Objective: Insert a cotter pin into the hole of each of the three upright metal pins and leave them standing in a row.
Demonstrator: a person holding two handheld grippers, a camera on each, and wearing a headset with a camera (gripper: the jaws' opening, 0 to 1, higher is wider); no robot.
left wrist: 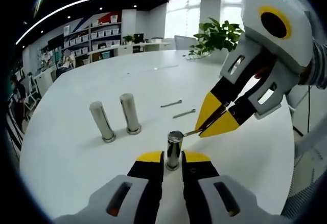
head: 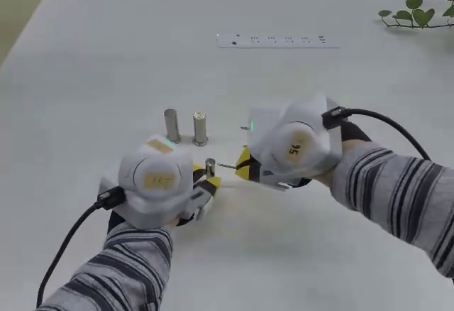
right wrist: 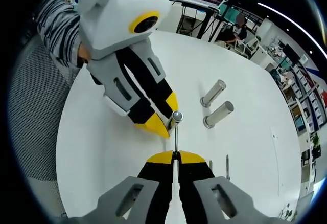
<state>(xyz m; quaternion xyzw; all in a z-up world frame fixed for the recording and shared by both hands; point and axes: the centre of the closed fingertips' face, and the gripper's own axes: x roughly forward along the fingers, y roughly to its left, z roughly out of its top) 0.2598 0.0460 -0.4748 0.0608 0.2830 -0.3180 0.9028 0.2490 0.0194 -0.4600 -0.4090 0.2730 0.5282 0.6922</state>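
Note:
My left gripper (left wrist: 173, 158) is shut on an upright metal pin (left wrist: 174, 148) standing on the white table. My right gripper (right wrist: 175, 157) is shut on a thin cotter pin (right wrist: 176, 139) held level, its tip at the top of that metal pin (right wrist: 177, 116). I cannot tell whether the tip is inside the hole. In the head view the left gripper (head: 208, 181) and right gripper (head: 243, 167) face each other across the held pin (head: 211, 167). Two more metal pins (head: 172, 125) (head: 201, 128) stand side by side just behind. Two spare cotter pins (left wrist: 171, 103) (left wrist: 184, 113) lie on the table.
A white power strip (head: 278, 40) lies further back on the table. A green plant (head: 422, 9) sits at the far right corner. A black cable trails from each gripper. Shelves and desks stand beyond the table.

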